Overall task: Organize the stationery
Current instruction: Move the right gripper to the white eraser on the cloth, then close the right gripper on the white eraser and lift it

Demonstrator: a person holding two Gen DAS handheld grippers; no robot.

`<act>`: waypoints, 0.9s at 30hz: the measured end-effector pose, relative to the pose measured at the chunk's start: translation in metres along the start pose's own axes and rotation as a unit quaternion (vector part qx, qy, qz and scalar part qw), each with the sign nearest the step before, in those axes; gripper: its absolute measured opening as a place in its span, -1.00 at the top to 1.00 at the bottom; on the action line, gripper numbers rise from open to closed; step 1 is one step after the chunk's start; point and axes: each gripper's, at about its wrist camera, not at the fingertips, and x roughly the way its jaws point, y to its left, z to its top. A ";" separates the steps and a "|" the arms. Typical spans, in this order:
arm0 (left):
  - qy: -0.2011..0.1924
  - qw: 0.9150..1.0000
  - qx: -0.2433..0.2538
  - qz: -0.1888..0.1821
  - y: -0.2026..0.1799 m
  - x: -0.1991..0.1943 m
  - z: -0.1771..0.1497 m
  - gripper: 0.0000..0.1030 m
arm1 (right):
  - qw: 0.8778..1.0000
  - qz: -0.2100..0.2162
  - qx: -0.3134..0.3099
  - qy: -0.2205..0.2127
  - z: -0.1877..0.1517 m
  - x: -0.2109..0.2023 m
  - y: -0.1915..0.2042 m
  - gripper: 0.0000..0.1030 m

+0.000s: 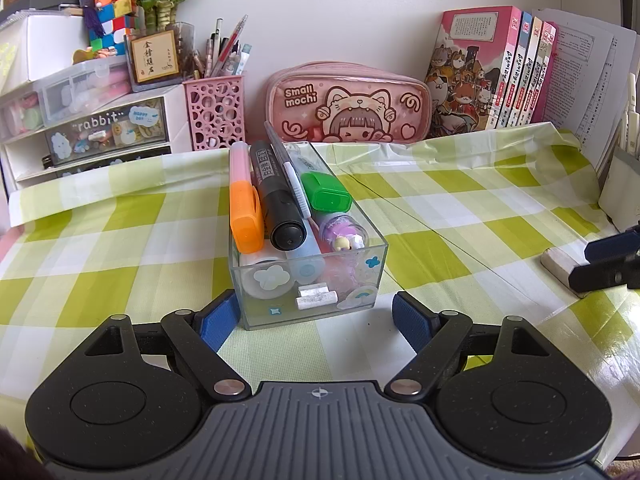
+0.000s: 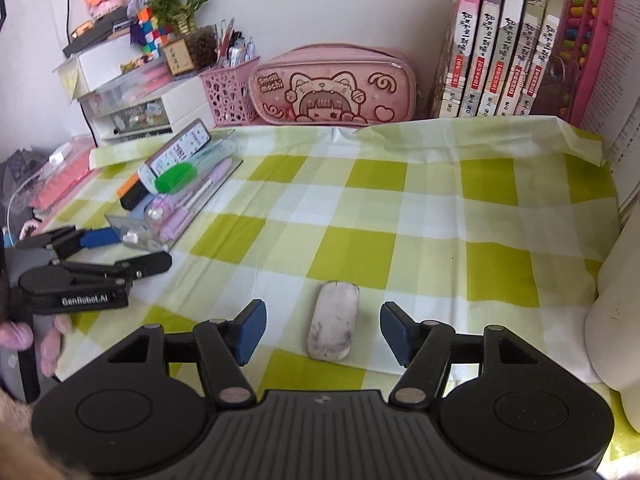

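Eraser (image 2: 333, 321), light, firm, slightly grippy, lies untouched between open right gripper (image 2: 322, 332) pads; pinch its long sides.

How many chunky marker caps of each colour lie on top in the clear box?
Orange highlighter cap: 1
Black marker cap: 1
Green highlighter cap: 1
Total: 3

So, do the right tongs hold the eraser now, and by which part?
No. The eraser lies on the tablecloth between the open right tongs, which do not touch it.
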 end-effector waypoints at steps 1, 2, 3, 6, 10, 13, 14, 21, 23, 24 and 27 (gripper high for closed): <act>0.000 1.000 0.000 0.000 0.000 0.000 0.000 -0.56 | 1.000 -0.005 -0.011 0.003 -0.002 0.001 0.002 -0.27; 0.000 1.000 0.000 0.000 0.000 0.000 0.000 -0.56 | 1.000 -0.009 -0.020 0.005 -0.003 0.002 0.004 -0.26; 0.000 1.000 0.000 0.000 0.000 0.000 0.000 -0.56 | 1.000 -0.012 -0.028 0.007 -0.005 0.003 0.006 -0.26; 0.000 1.000 0.000 0.000 0.000 0.000 0.000 -0.56 | 0.998 -0.015 -0.052 0.014 -0.008 0.006 0.010 -0.27; 0.000 1.000 0.001 -0.001 0.000 0.000 0.000 -0.57 | 0.997 -0.009 -0.070 0.016 -0.009 0.004 0.010 -0.26; 0.000 1.000 0.001 -0.001 -0.001 0.000 0.000 -0.58 | 0.997 -0.004 -0.069 0.017 -0.010 0.003 0.008 -0.24; 0.001 1.000 0.001 -0.002 -0.001 0.000 0.000 -0.58 | 0.998 -0.002 -0.068 0.016 -0.010 0.002 0.007 -0.20; 0.000 1.000 0.000 -0.001 -0.001 0.000 0.000 -0.58 | 0.998 -0.006 -0.060 0.010 -0.008 0.000 0.008 0.43; 0.000 1.000 0.001 -0.001 -0.001 0.000 0.000 -0.58 | 0.998 -0.005 -0.059 0.007 -0.007 -0.001 0.008 0.43; 0.000 1.000 0.001 -0.001 -0.001 0.000 0.000 -0.58 | 0.998 -0.004 -0.058 0.005 -0.007 -0.001 0.008 0.44; 0.000 1.000 0.001 -0.001 -0.001 0.000 0.000 -0.58 | 0.999 0.001 -0.054 -0.005 -0.004 -0.004 0.009 0.44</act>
